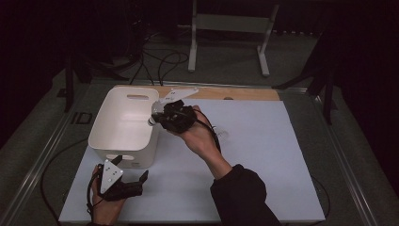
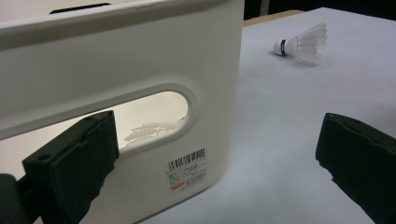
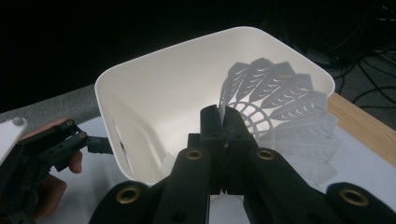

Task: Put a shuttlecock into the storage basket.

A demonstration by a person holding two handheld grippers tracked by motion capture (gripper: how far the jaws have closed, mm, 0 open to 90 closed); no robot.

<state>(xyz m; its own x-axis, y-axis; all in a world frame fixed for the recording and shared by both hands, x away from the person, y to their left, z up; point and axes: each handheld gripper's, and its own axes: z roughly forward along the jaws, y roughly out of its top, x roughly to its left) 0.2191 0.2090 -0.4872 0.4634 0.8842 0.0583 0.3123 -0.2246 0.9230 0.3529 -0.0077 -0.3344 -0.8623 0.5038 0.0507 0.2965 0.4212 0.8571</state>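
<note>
A white plastic bin (image 1: 123,123) stands at the left of the white table sheet (image 1: 254,160). My right gripper (image 1: 157,117) hovers at the bin's right rim. In the right gripper view its jaws (image 3: 223,122) are shut on the skirt edge of a white shuttlecock (image 3: 285,107), held over the open bin (image 3: 177,88). My left gripper (image 1: 131,167) rests at the bin's near side, jaws open (image 2: 219,149) and empty. Through the bin's handle slot (image 2: 154,116) a second shuttlecock (image 2: 149,130) lies inside. A third shuttlecock (image 2: 303,44) lies on the sheet to the right of the bin (image 1: 221,134).
A wooden strip (image 1: 235,93) runs along the table's far edge. Beyond it on the floor stand a white frame (image 1: 230,23) and loose cables (image 1: 160,61). The bin's near wall carries a barcode label (image 2: 187,170).
</note>
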